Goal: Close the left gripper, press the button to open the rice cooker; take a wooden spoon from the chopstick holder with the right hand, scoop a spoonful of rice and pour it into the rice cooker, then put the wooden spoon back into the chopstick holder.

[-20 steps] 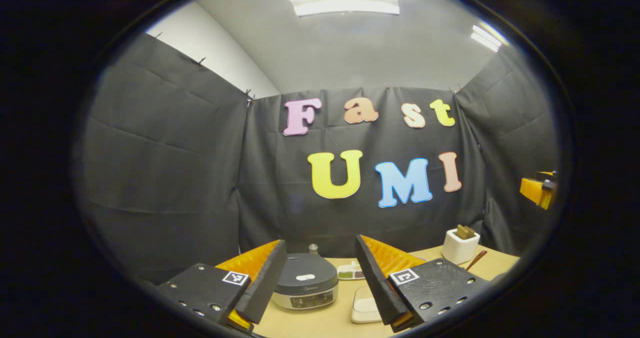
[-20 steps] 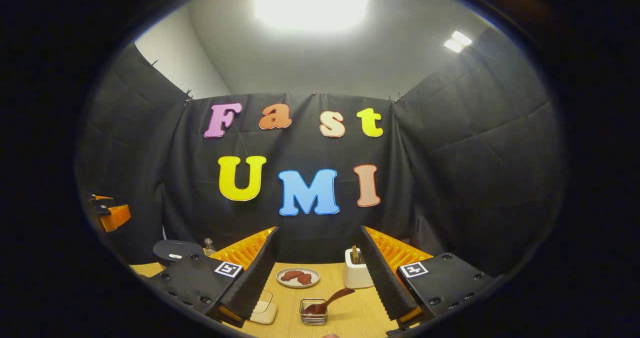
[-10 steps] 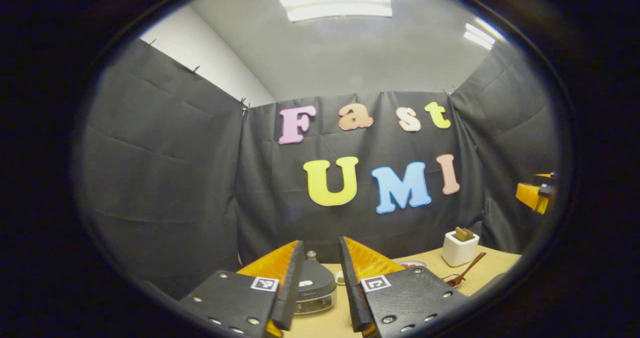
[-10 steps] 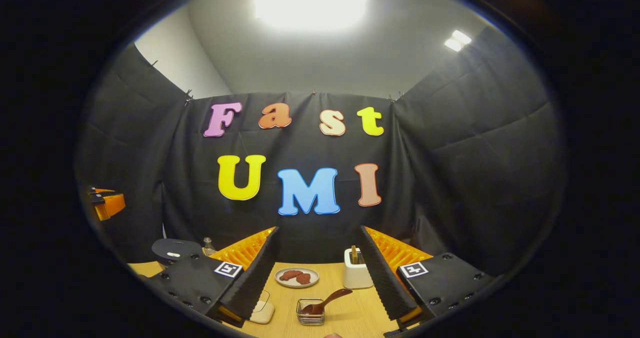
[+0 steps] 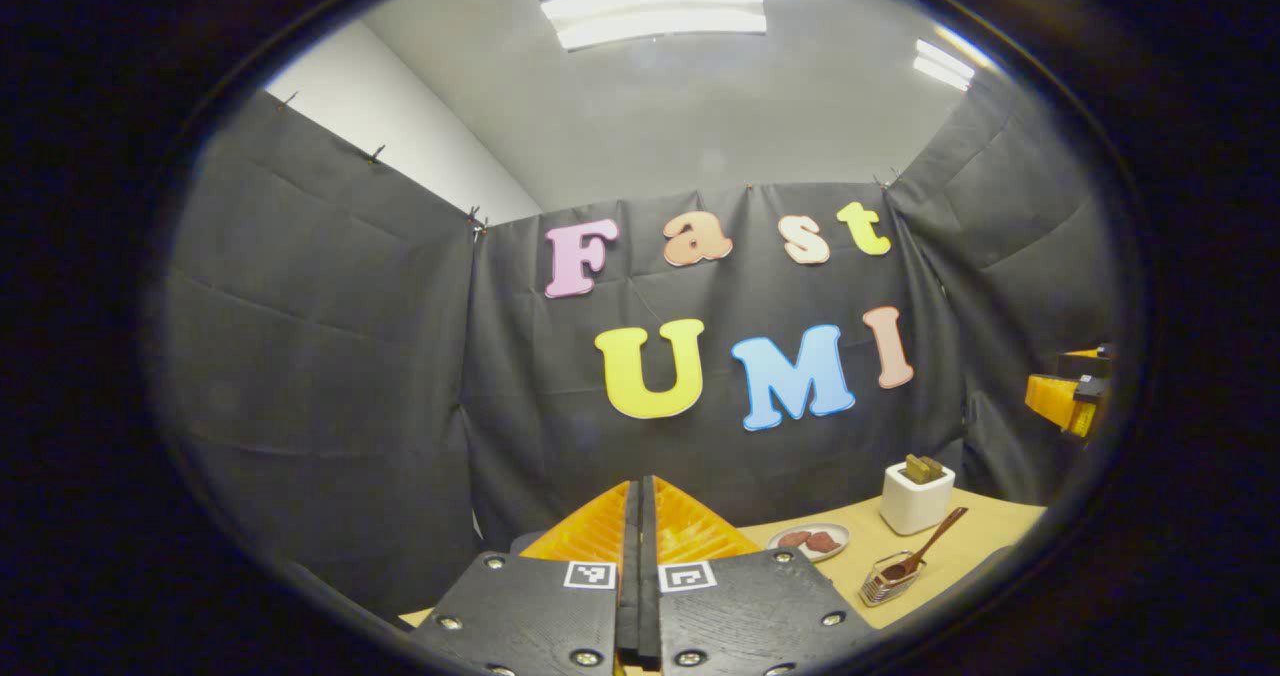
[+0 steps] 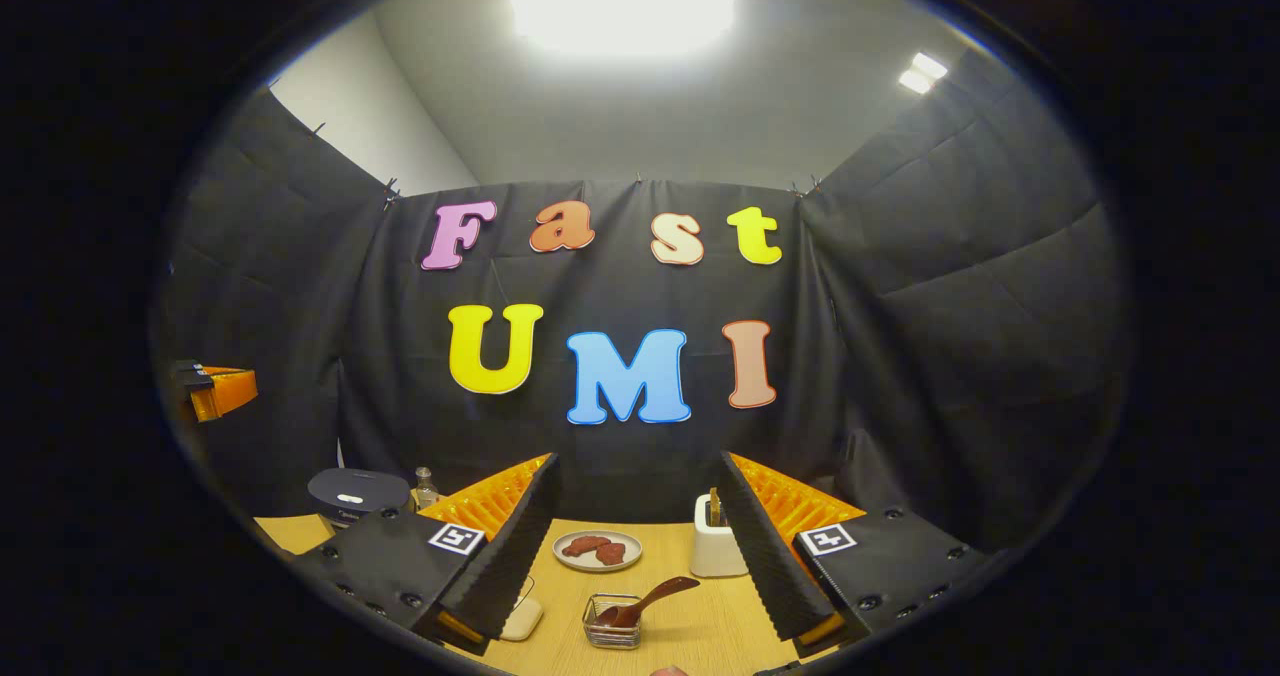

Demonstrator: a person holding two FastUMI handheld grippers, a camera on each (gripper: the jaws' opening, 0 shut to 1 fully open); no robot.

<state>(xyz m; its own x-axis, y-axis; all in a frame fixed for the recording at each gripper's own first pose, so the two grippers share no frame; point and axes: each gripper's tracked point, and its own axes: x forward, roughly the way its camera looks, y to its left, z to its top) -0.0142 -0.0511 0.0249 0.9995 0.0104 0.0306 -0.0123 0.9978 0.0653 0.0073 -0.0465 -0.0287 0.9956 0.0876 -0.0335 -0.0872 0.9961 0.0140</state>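
Black cloth walls (image 6: 950, 356), white ceiling, bright ceiling lights (image 5: 655, 14), wooden table (image 6: 690, 636).

Right gripper view: cooker (image 6: 357, 492) at the table's (image 6: 700, 636) far left edge, bottle (image 6: 425, 483) just right of it. Plate (image 6: 597, 549) mid-table, holder (image 6: 716, 546) right of it (sticks inside). Glass dish (image 6: 612, 623) nearer the front edge, spoon (image 6: 650, 599) resting in it.

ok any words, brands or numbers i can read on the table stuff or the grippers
No text can be read.
rice cooker: a pale mark on the lid, too small to read.
left gripper and right gripper: square marker tags with coded patterns, not words.
chopstick holder: plain, no text.
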